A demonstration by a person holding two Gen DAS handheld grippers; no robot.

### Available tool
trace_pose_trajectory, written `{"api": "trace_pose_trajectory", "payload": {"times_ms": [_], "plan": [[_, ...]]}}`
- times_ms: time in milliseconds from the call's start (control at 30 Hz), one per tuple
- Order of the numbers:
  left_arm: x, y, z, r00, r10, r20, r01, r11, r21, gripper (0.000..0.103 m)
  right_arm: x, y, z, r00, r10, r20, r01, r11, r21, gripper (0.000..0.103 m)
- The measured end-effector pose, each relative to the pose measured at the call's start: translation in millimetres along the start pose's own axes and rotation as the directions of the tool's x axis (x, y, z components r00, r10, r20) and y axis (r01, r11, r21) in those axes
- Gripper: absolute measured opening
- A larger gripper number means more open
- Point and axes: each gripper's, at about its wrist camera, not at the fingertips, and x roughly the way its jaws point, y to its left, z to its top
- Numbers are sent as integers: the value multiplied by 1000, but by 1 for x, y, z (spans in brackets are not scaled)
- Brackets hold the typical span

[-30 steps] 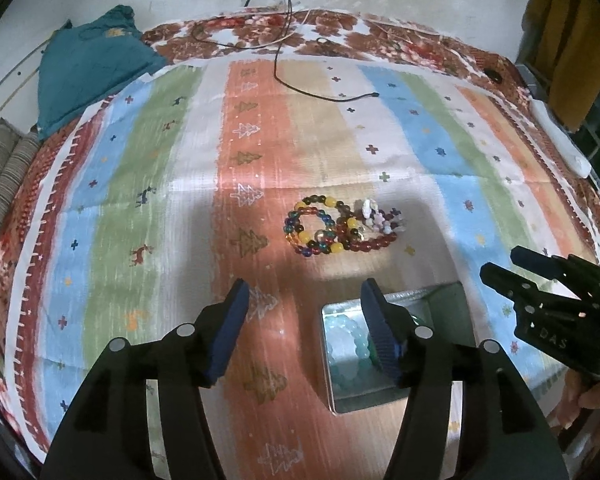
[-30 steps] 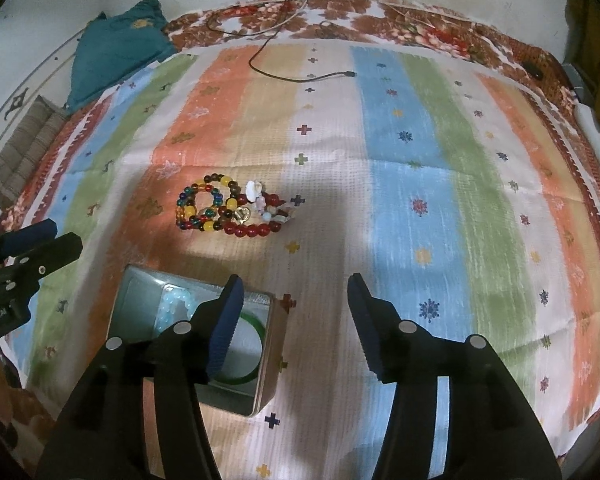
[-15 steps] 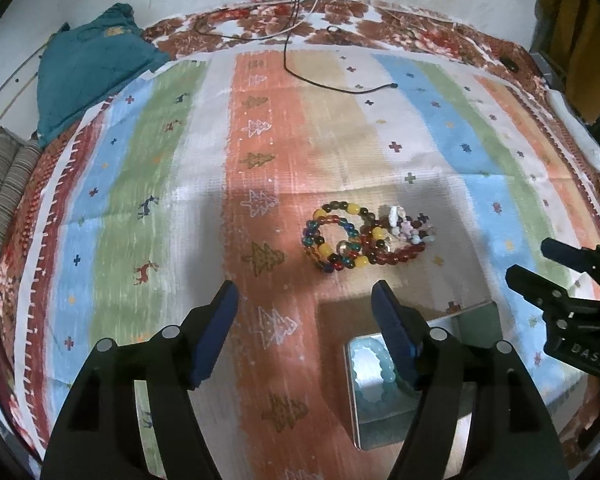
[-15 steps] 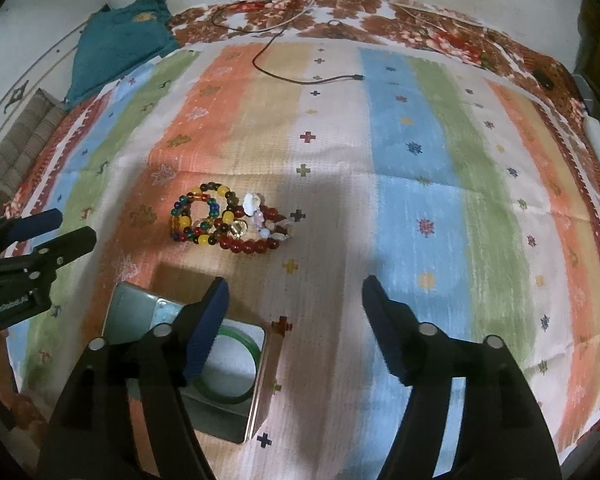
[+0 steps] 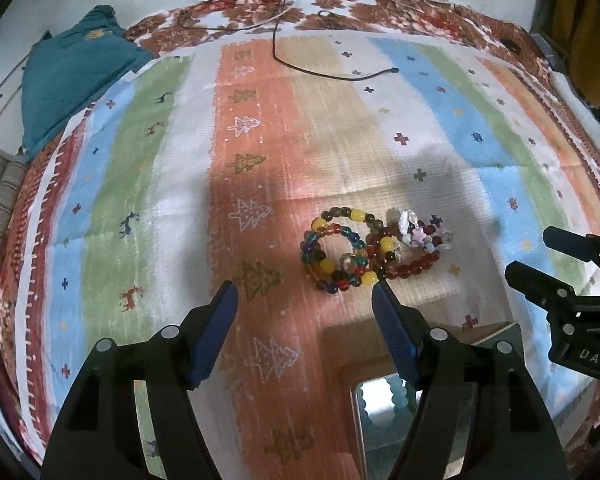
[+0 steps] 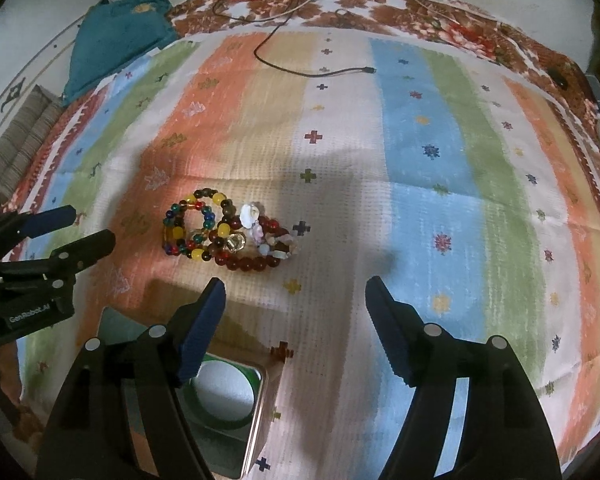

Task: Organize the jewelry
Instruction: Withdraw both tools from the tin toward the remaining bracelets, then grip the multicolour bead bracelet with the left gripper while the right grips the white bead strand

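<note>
On the striped cloth (image 5: 332, 128) covering the bed, a heap of beaded bracelets (image 5: 364, 252) lay near the middle: a multicoloured strand (image 6: 192, 232) with yellow, blue and red beads, a dark red strand (image 6: 252, 260) touching it, and a pale cluster (image 6: 260, 232) of white and lilac beads resting on top. Just nearer the cameras than the heap stood an open metal tin (image 6: 260, 400), apart from the bracelets. Inside it, a green bangle (image 6: 240, 420) showed in the right wrist view and a pale blue beaded bracelet (image 5: 396, 400) in the left wrist view.

Above the cloth, the left gripper (image 5: 304, 332) hung with its blue-padded jaws spread wide and nothing between them; they had just been opening. Its right finger (image 5: 396, 340) overlapped the tin's edge in the picture. The right gripper (image 6: 296, 328) likewise stood wide and empty, its jaws having just been opening, its left finger (image 6: 200, 332) over the tin.

Far across the bed, a black cable (image 5: 332, 72) trailed over the cloth, and a teal garment (image 5: 72, 72) lay bunched at the far left corner.
</note>
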Motion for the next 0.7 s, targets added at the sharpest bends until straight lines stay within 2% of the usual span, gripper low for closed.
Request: {"api": "trace_pose_trajectory", "payload": {"times_ms": [700], "plan": [[41,8,19,999,-2,-51,3,1000,12,69,35,7,19,998,-11,-57,9,1000,-27,72]]}}
